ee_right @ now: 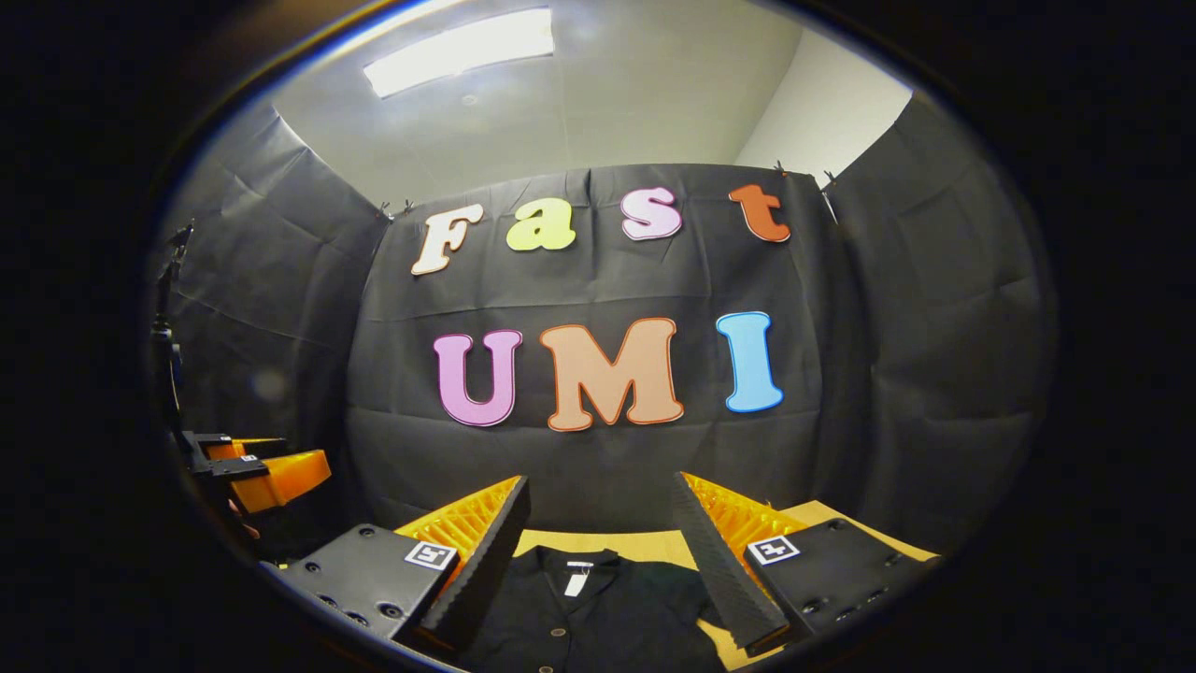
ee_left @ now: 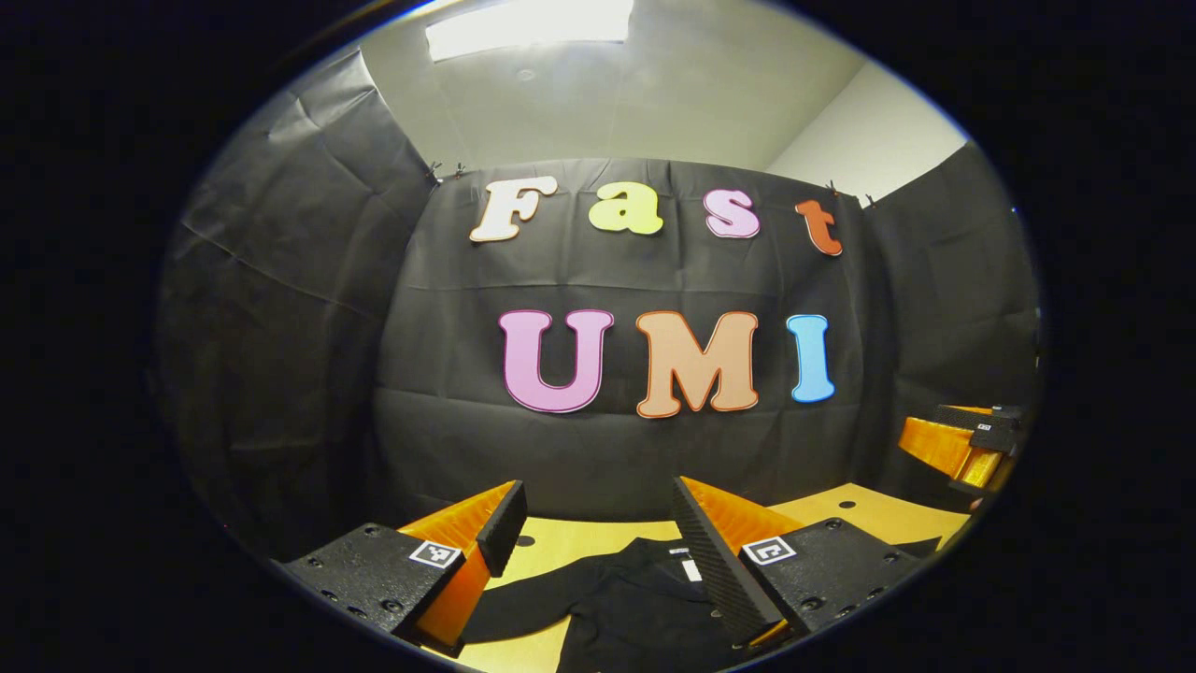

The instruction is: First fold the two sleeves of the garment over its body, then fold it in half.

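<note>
A black garment (ee_left: 621, 598) lies on the light wooden table (ee_left: 579, 537), one sleeve (ee_left: 519, 617) reaching out to the left in the left gripper view. In the right gripper view the garment (ee_right: 607, 622) shows its collar, a white neck label (ee_right: 576, 583) and a button placket. My left gripper (ee_left: 598, 509) hovers open above the garment's upper part. My right gripper (ee_right: 603, 500) is open as well, above the collar. Neither holds any cloth. Each gripper also appears in the other's view: the right gripper (ee_left: 962, 444) far right, the left gripper (ee_right: 266, 472) far left.
Black cloth walls close the booth behind and on both sides of the table (ee_right: 607, 540). A dark stand or pole (ee_right: 166, 346) rises at the far left of the right gripper view. Bare tabletop shows beyond the collar.
</note>
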Action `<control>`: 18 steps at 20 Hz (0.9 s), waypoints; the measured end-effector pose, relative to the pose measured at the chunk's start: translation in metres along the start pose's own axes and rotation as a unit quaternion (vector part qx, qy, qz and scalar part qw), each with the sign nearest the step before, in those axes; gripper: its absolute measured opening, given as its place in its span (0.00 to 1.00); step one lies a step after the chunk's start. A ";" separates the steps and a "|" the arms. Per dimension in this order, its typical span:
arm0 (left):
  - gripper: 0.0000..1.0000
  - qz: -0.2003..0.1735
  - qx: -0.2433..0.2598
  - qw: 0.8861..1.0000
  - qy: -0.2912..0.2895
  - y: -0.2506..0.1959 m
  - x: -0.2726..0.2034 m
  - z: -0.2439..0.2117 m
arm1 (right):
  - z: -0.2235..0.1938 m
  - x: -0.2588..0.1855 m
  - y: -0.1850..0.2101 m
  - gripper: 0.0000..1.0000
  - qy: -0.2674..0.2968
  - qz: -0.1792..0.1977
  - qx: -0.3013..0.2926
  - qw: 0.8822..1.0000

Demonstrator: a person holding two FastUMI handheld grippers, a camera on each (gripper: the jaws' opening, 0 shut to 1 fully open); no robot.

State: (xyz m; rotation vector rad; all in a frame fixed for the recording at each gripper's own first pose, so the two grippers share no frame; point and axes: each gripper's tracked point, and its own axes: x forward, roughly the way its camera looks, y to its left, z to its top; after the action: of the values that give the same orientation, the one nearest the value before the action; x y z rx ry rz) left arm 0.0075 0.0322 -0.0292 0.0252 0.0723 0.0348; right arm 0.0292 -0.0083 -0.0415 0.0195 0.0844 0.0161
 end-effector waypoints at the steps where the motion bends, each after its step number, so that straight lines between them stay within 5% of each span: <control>1: 0.93 -0.001 0.000 1.000 0.000 -0.003 0.001 0.001 | 0.001 0.001 -0.009 0.94 0.001 -0.004 -0.004 1.000; 10: 0.93 0.002 0.003 1.000 0.006 -0.034 0.010 -0.007 | -0.020 0.011 -0.135 0.96 0.048 -0.071 -0.061 0.994; 18: 0.96 0.005 0.014 1.000 0.016 -0.070 0.022 -0.014 | -0.084 0.012 -0.230 0.98 0.143 -0.096 -0.116 0.978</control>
State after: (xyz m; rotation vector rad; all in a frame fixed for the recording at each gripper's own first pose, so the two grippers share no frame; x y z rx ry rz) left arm 0.0306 -0.0363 -0.0464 0.0527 0.1043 0.0432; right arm 0.0379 -0.2360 -0.1312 -0.2252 0.3707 -0.1649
